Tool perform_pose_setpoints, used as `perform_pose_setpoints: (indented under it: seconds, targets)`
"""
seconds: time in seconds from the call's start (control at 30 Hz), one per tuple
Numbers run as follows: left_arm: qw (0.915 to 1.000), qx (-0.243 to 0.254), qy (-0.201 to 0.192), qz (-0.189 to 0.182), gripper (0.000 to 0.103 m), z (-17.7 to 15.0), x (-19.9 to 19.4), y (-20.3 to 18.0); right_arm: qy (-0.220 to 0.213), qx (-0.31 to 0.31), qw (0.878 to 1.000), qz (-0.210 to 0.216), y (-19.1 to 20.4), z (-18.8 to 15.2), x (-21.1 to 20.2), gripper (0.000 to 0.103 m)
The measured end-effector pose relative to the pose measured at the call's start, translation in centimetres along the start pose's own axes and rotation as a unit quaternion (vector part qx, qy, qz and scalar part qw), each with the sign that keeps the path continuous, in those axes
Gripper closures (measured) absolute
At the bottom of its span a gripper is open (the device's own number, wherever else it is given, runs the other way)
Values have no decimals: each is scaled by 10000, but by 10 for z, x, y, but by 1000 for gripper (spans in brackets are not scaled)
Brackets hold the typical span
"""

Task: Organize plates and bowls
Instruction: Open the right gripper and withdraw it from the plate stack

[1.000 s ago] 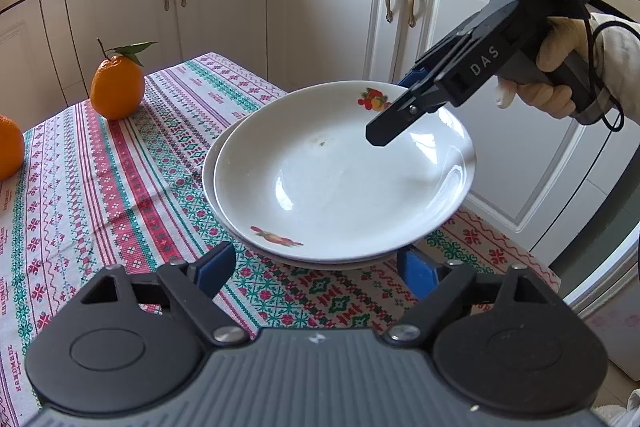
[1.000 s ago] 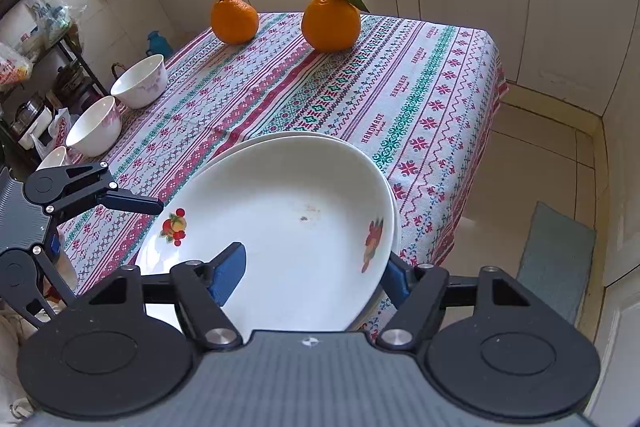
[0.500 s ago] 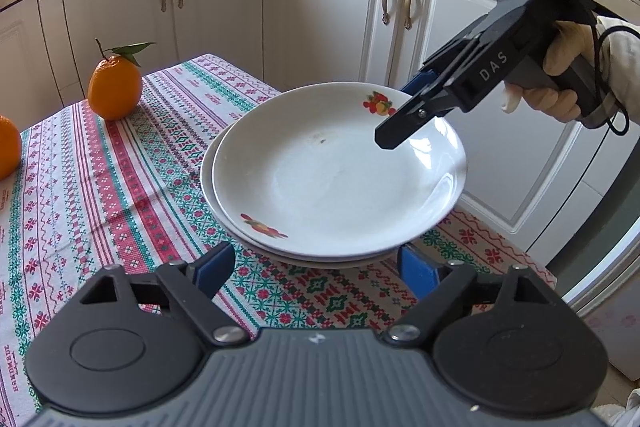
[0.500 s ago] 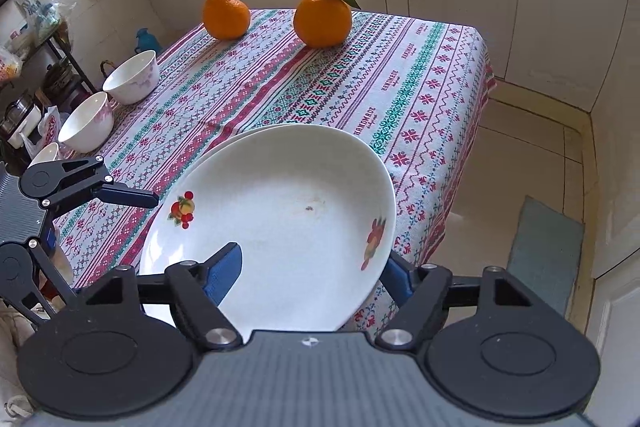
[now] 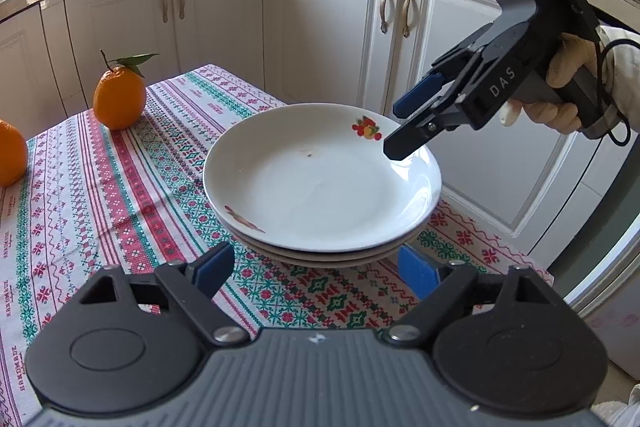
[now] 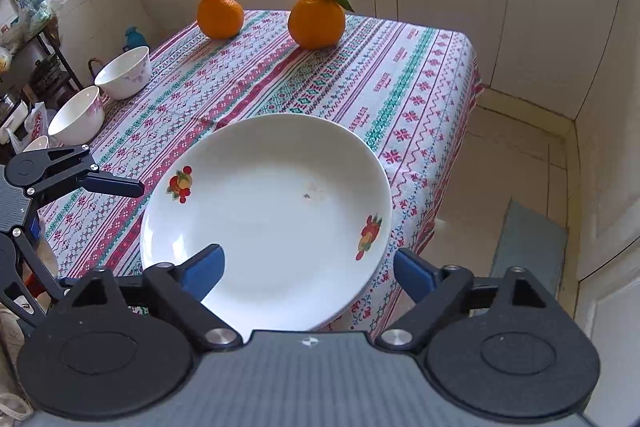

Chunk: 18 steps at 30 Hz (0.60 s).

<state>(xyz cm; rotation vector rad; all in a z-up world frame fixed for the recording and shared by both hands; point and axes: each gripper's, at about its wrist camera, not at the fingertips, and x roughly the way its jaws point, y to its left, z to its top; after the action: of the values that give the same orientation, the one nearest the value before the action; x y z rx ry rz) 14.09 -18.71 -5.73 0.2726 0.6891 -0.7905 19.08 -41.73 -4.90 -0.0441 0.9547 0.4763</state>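
Observation:
A white plate with fruit prints (image 5: 320, 183) lies on top of a stack of plates (image 5: 328, 257) near the table corner; it also shows in the right wrist view (image 6: 272, 211). My right gripper (image 6: 308, 271) is open and empty, its fingers just above the plate's near rim; it shows in the left wrist view (image 5: 400, 129) over the far rim. My left gripper (image 5: 316, 269) is open and empty, just short of the stack. White bowls (image 6: 124, 73) (image 6: 76, 121) stand at the table's far left side.
Two oranges (image 6: 316, 21) (image 6: 220, 15) sit at the far end of the patterned tablecloth (image 6: 360, 79). White cabinets (image 5: 332, 39) stand close behind the table. The stack is near the table edge, with floor and a mat (image 6: 528, 247) beyond.
The top plate was tilted up in the right gripper's hold; now it lies flat on the stack, let go. The right gripper has drawn back and up a little.

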Motion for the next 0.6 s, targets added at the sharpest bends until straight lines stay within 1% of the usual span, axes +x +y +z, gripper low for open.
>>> perform_pose_setpoints:
  seconds: [0.1,0.2,0.37,0.43,0.6]
  targets:
    - [10000,16,-82,15,14,0,-6,0,-188,-29,9997,-176,11,-2,-5,0]
    - [9998,26,-172,51,13,-1,-14,0,-338,-25,9989,-326,25,-3,-8,0]
    - [9992,6,-367,179,12,-6,-37,4,-562,-80,9956,-748,59,-1,-10,0]
    - [9986,-7,-456,269,12,-10,-50,7,-668,-156,9946,-778,74,0,-9,0]
    - [9959,-101,-581,682,12,-27,-86,19,-879,-467,9914,-847,119,2,-1,0]
